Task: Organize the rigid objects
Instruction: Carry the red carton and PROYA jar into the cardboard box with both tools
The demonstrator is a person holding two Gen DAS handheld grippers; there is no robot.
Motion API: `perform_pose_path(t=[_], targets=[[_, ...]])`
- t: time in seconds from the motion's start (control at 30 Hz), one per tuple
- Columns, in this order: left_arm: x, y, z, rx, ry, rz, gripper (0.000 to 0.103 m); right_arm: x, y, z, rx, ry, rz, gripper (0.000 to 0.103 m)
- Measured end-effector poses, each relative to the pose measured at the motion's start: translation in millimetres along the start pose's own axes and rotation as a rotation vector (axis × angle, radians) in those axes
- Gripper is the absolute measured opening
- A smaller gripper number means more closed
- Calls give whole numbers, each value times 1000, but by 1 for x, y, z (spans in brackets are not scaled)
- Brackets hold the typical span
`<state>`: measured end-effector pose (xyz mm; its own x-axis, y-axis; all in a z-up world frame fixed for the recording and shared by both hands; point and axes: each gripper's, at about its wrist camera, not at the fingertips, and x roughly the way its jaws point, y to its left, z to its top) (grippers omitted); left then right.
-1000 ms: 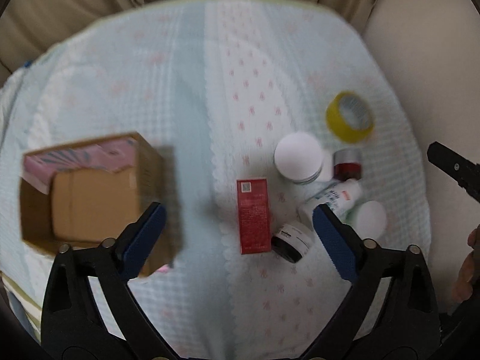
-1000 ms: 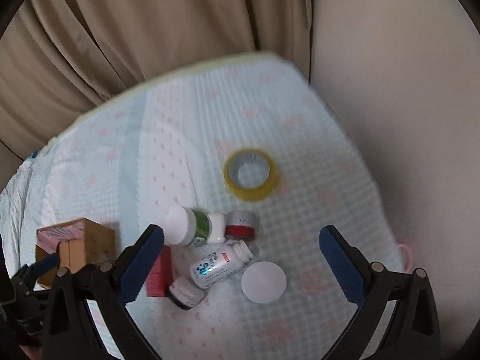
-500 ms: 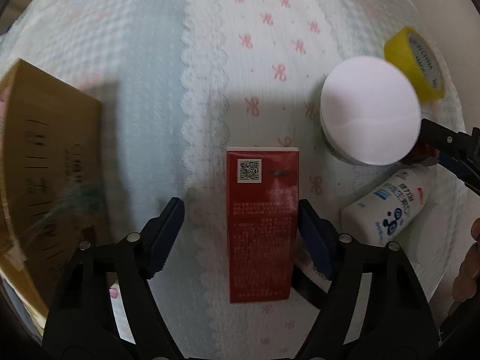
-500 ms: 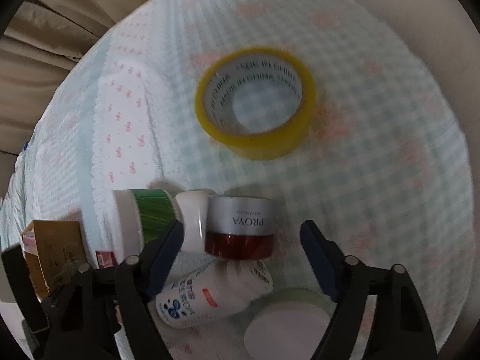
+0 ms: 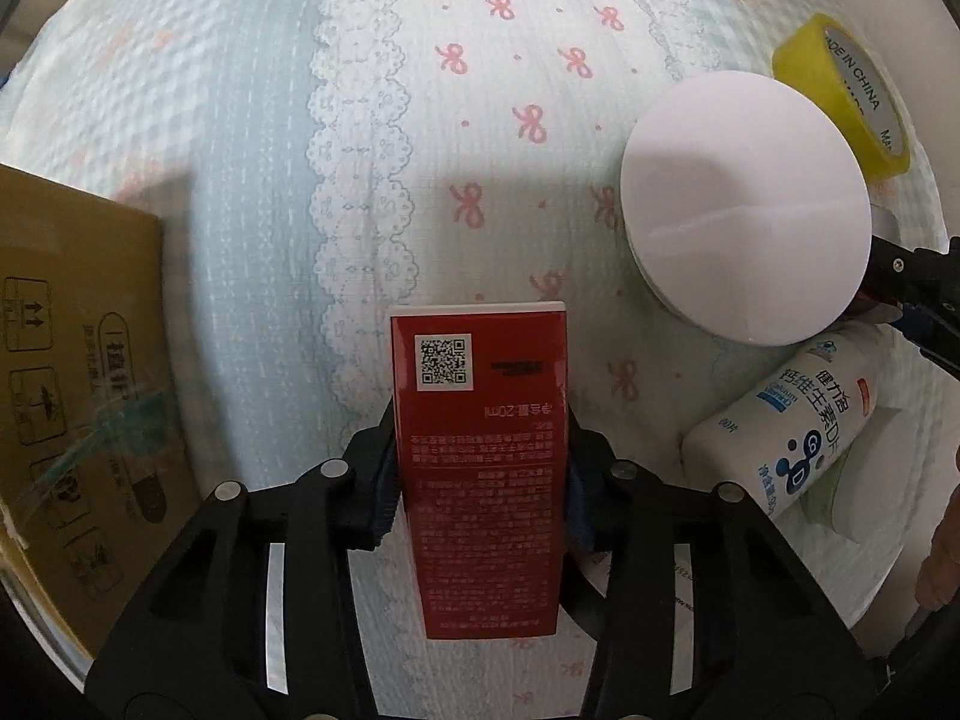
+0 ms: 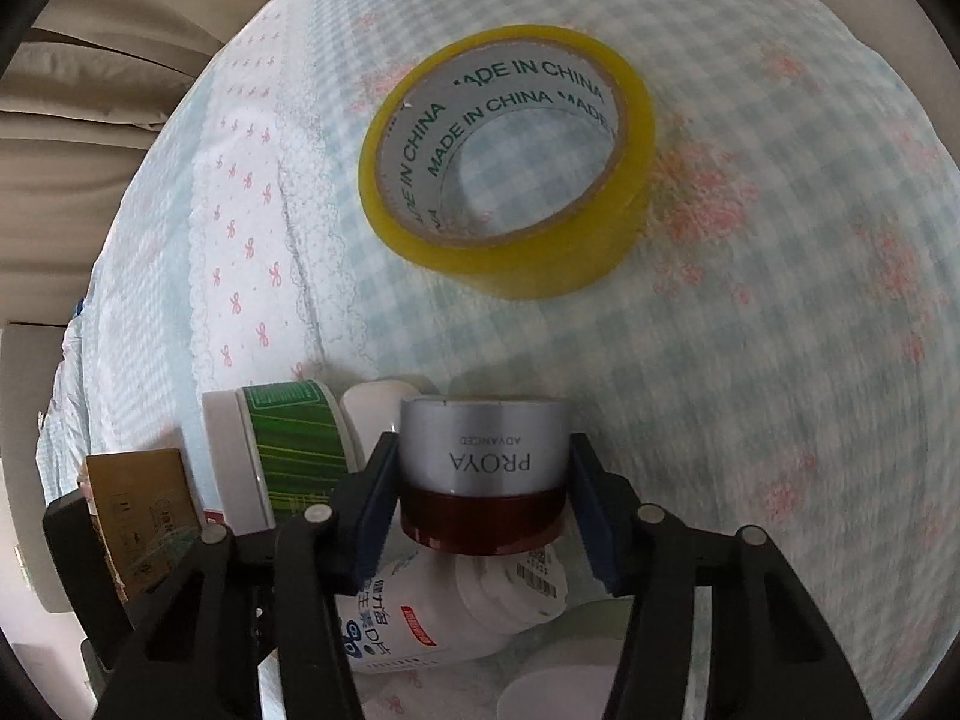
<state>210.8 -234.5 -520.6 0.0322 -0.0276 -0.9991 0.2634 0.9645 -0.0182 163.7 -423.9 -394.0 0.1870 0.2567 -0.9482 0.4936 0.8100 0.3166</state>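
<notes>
A red carton (image 5: 480, 396) with a QR code lies flat on the patterned cloth (image 5: 252, 240). My left gripper (image 5: 480, 480) is shut on its long sides, pointing straight down. A small silver jar with a dark red base (image 6: 483, 444), marked PROYA, lies on its side between the pads of my right gripper (image 6: 483, 480). Those jaws are closing, and both pads touch the jar's ends. Part of the right gripper's finger (image 5: 918, 294) shows at the right edge of the left wrist view.
An open cardboard box (image 5: 78, 390) stands left of the carton. A green-labelled white tub (image 6: 282, 450), a white bottle (image 6: 420, 612) and a white lid (image 6: 558, 690) crowd around the jar. A yellow tape roll (image 6: 510, 180) lies beyond. Curtains hang behind.
Both grippers have come down onto the cloth and closed. The left one has taken hold of the red carton, the right one has closed on the silver jar.
</notes>
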Motion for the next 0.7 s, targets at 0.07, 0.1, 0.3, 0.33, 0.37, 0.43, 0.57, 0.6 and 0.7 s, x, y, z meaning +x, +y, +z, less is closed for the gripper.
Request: perform_pose_path(t=[0.07,0.1,0.3,0.33,0.37,0.43,0.57,0.6,0.7], targets=[[-4,-2,-1,0,-4,5,39,0,0,1,-10,4,-3,50],[-4,-1,-2,-2,-6,6,39,0,1,1,-17,5,-7,50],[-15,-13,-2,-8,-12,3,38,-2,5,1,-50,0,-28,50],[-18,-11,-3,-7,-15,2,38,-4,4,1,-52,-4,-30,50],[-22,-11,-3,-6,-19,1,38,-5,6,1,-55,-10,-34,50],[-31,-8,-3,-3,-31,0,38,-10,6,0,-58,-23,-33,50],[-51,-6,-4,-7,-56,-8,38,-22,9,-2,-66,-49,-40,50],[-56,-5,-4,-8,-63,-10,38,-27,10,-3,-70,-58,-41,50],[-76,-5,-7,-11,-96,-18,38,-41,14,-6,-82,-86,-45,50]])
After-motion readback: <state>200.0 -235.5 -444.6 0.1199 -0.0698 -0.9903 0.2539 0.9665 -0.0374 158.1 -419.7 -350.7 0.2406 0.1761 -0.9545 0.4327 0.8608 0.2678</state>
